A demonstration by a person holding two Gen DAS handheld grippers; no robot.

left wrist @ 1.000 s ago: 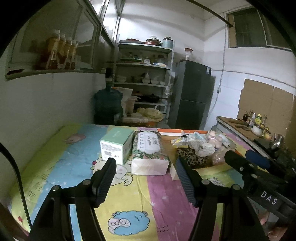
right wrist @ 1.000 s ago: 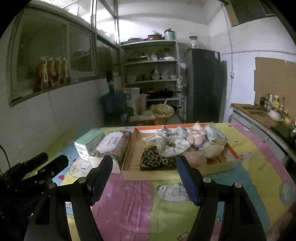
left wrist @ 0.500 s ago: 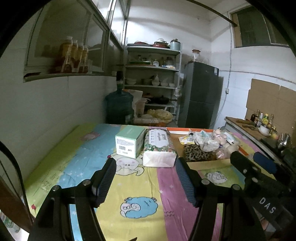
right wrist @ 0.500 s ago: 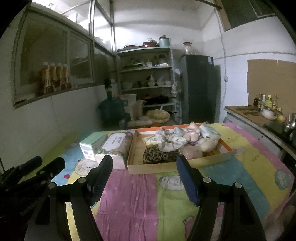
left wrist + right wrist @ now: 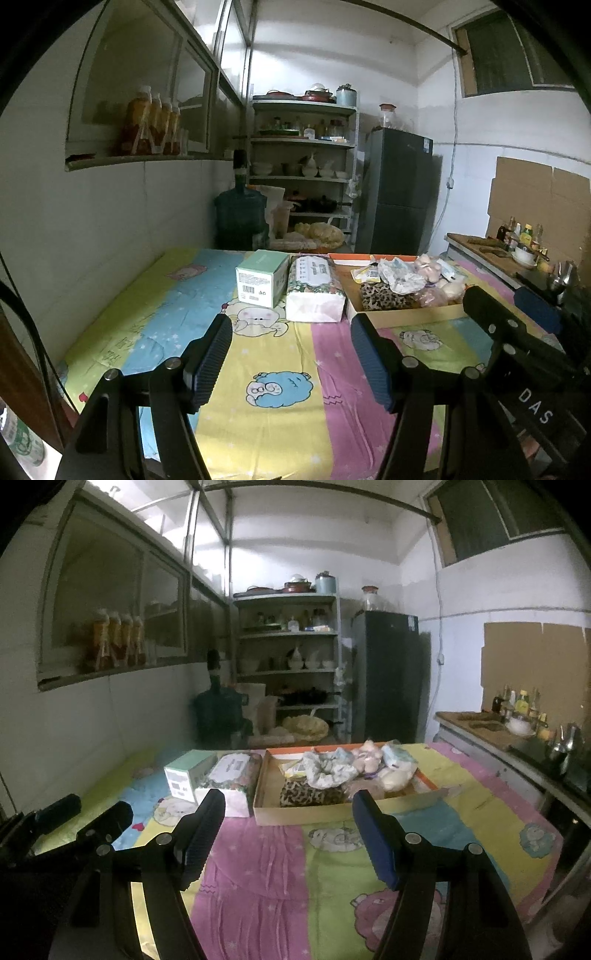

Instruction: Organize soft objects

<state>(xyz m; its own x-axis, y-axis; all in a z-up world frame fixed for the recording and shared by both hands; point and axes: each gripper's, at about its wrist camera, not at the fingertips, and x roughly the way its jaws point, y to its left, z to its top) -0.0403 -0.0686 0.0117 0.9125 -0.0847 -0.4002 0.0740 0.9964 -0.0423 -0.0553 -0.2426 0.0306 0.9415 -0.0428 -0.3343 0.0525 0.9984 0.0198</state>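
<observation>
A shallow cardboard box (image 5: pixel 332 808) (image 5: pixel 406 315) on the table holds several soft items: a leopard-print cloth (image 5: pixel 310 795) (image 5: pixel 384 297), a pale scrunchie (image 5: pixel 327 770), pink plush pieces (image 5: pixel 367 758) and a white pouch (image 5: pixel 397 773). A floral tissue pack (image 5: pixel 314 286) (image 5: pixel 231 775) and a mint-green carton (image 5: pixel 262 277) (image 5: pixel 186 775) stand left of the box. My left gripper (image 5: pixel 291 358) is open and empty, well short of the tissue pack. My right gripper (image 5: pixel 288 834) is open and empty, short of the box.
A cartoon-print cloth (image 5: pixel 277 369) covers the table. Behind stand a water jug (image 5: pixel 240 218), a shelf rack (image 5: pixel 303 177) and a dark fridge (image 5: pixel 399 192). A counter with bottles (image 5: pixel 517 716) runs along the right. The white wall (image 5: pixel 92 221) bounds the left.
Both grippers have pulled back and up from the table. The box and the packs look smaller and farther off. Both jaws stay open.
</observation>
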